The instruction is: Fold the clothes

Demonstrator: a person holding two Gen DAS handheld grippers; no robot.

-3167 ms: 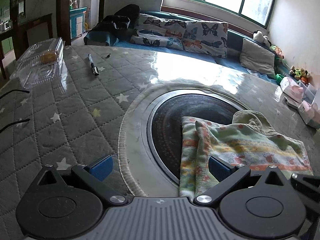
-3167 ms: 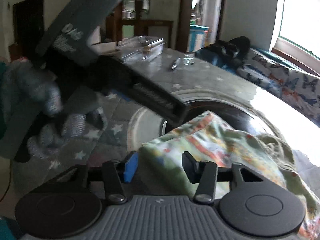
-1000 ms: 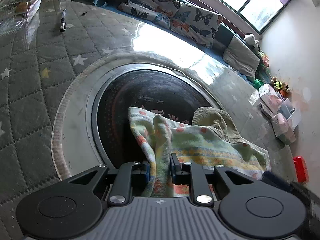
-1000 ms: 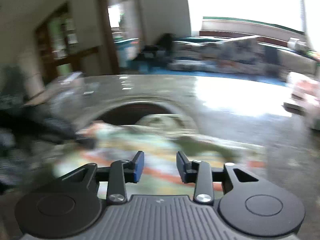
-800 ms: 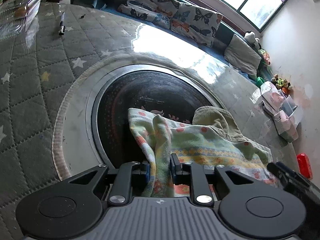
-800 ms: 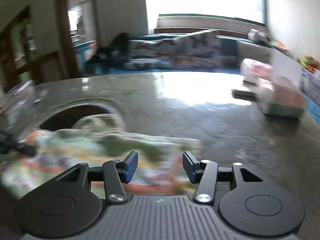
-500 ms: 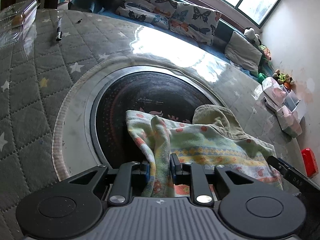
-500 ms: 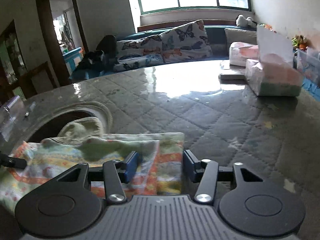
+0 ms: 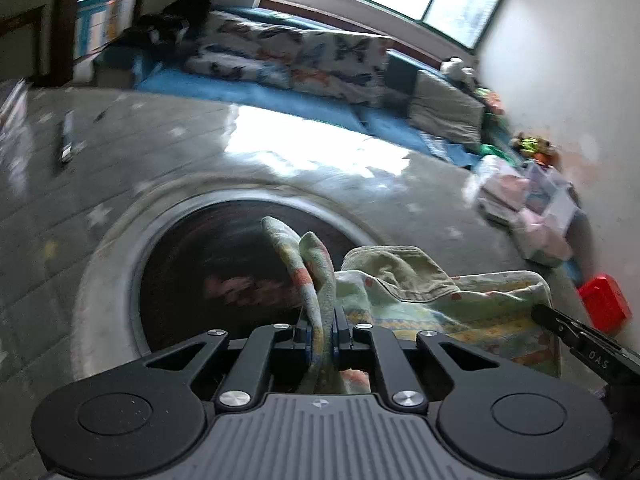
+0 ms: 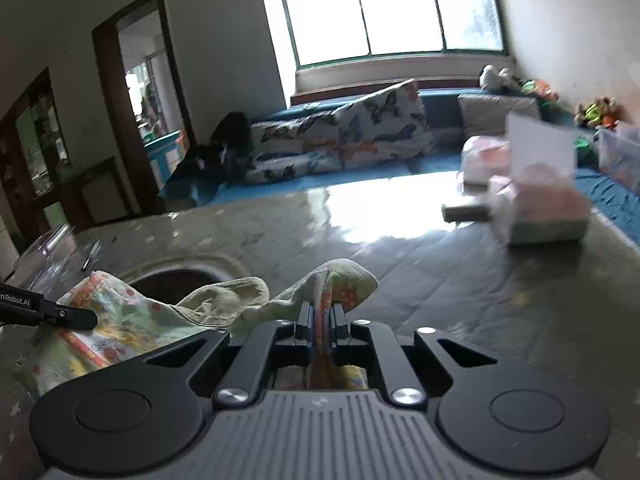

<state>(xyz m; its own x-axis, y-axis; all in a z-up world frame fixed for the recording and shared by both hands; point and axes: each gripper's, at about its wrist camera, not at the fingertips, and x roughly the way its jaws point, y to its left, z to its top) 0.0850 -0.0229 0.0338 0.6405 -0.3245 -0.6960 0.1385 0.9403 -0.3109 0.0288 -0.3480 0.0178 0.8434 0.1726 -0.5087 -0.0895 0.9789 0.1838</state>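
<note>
1. Quilted grey star-print covering [image 10: 460,280] under a glossy clear sheet spans the table; a dark round inset [image 9: 224,264] with a pale ring sits in its middle.
2. Behind the table I see one blue bench [image 10: 420,164] under one three-pane window [image 10: 392,8], with two butterfly-print cushions [image 10: 352,132] and one grey cushion [image 10: 496,114] on it. One doorway [image 10: 148,92] opens at left.
3. On the table I count one pen-like item [image 9: 67,138], one clear plastic box [image 10: 52,252], one red object [image 9: 604,308] and a few pink tissue packs [image 10: 536,204]; their exact number is blurred.
4. One garment [image 9: 440,300], pale green with orange and yellow print, lies partly over the inset and partly on the covering to its right.
5. My left gripper [image 9: 321,338] has its jaws closed tight on a raised fold at the garment's left edge.
6. My right gripper [image 10: 321,330] has its jaws closed tight on a raised fold at the garment's right edge.
7. Each gripper's tip shows in the other's view, well apart, with the cloth slack between them.
</note>
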